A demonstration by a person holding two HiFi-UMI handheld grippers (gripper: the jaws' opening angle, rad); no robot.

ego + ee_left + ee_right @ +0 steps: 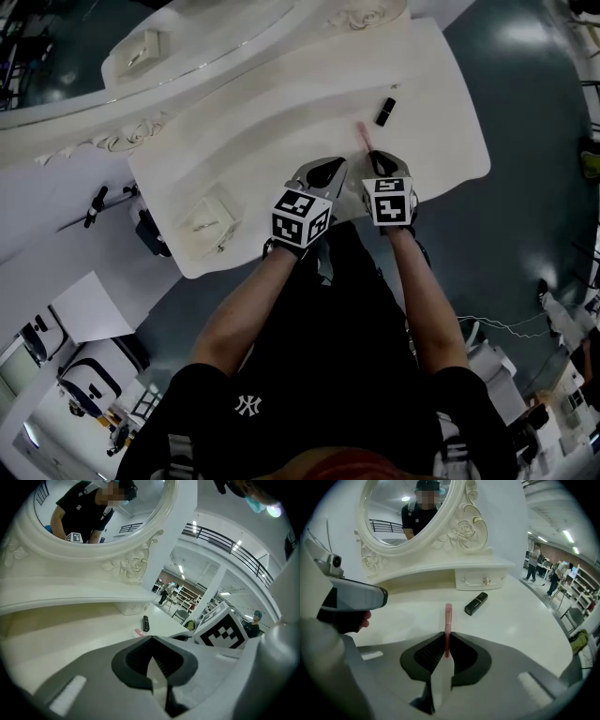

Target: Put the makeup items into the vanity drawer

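Drawer [480,580] shut, pink tube [448,616] outside it

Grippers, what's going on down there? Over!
Left gripper shut, empty. Right gripper shut on pink stick. Black lipstick on table. Drawer closed.

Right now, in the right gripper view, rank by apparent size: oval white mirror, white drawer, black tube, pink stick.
1. oval white mirror
2. white drawer
3. black tube and pink stick: look alike, and the stick is nearer, so unranked.
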